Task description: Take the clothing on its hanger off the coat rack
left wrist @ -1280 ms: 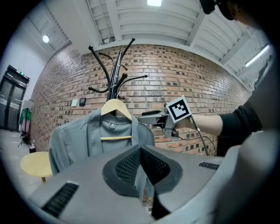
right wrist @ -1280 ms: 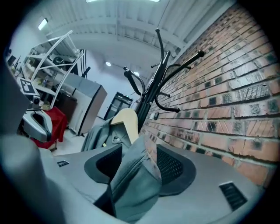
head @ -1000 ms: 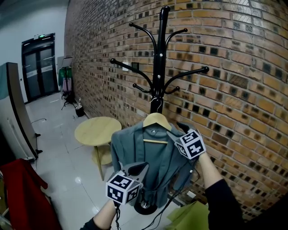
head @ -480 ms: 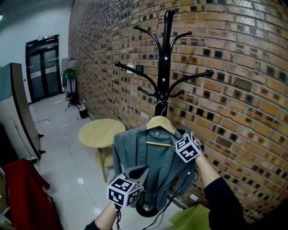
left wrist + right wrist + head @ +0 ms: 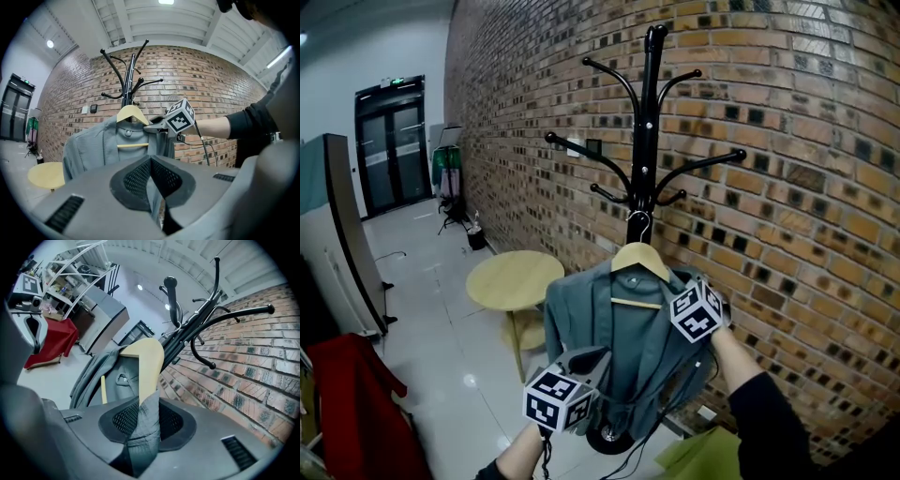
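A grey-blue jacket (image 5: pixel 614 323) hangs on a wooden hanger (image 5: pixel 639 258) in front of the black coat rack (image 5: pixel 649 122). The hanger's metal hook (image 5: pixel 639 225) sits against the rack's pole. My right gripper (image 5: pixel 673 281) is at the hanger's right shoulder. Its jaws are closing, with the wooden arm (image 5: pixel 149 366) and a fold of jacket cloth (image 5: pixel 144 427) pinched between the pads. My left gripper (image 5: pixel 592 358) is lower down, shut on the jacket's front edge (image 5: pixel 157 197). The left gripper view shows the right gripper (image 5: pixel 157 126) at the hanger.
A brick wall (image 5: pixel 787 187) stands right behind the rack. A round yellow table (image 5: pixel 514 278) is to the left of the jacket. Red cloth (image 5: pixel 347 394) lies at the lower left, something green (image 5: pixel 694 455) on the floor at the lower right. Dark doors (image 5: pixel 392 141) are far back.
My right gripper's jaws, open beside the hanger's shoulder a second ago, have closed onto it. The left gripper has stayed on the jacket.
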### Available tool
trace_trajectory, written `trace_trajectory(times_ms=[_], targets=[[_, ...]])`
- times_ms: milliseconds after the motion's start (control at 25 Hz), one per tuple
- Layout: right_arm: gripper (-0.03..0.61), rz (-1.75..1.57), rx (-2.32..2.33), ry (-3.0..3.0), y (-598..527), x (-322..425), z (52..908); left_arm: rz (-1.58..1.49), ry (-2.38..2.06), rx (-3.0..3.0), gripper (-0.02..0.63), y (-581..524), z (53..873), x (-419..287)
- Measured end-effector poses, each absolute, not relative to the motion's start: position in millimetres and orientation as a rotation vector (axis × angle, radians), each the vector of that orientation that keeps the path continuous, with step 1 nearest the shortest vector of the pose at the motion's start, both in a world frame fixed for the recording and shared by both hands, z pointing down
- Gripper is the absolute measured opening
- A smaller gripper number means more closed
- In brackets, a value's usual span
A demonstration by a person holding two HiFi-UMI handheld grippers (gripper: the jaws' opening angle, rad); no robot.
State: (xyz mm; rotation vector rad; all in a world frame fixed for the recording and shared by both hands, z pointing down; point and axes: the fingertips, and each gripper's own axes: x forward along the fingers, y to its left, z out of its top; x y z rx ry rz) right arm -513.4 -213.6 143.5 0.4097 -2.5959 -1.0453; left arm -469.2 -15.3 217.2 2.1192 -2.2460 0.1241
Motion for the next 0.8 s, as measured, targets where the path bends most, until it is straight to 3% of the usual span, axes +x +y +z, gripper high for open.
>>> trace_trajectory(times_ms=[800], targets=[[0.08,-1.115,0.577,-2.614,-213.4,-469.3,72.6,0.119,-2.241,2.139,0.006,-5.5,216.8,-457.9]])
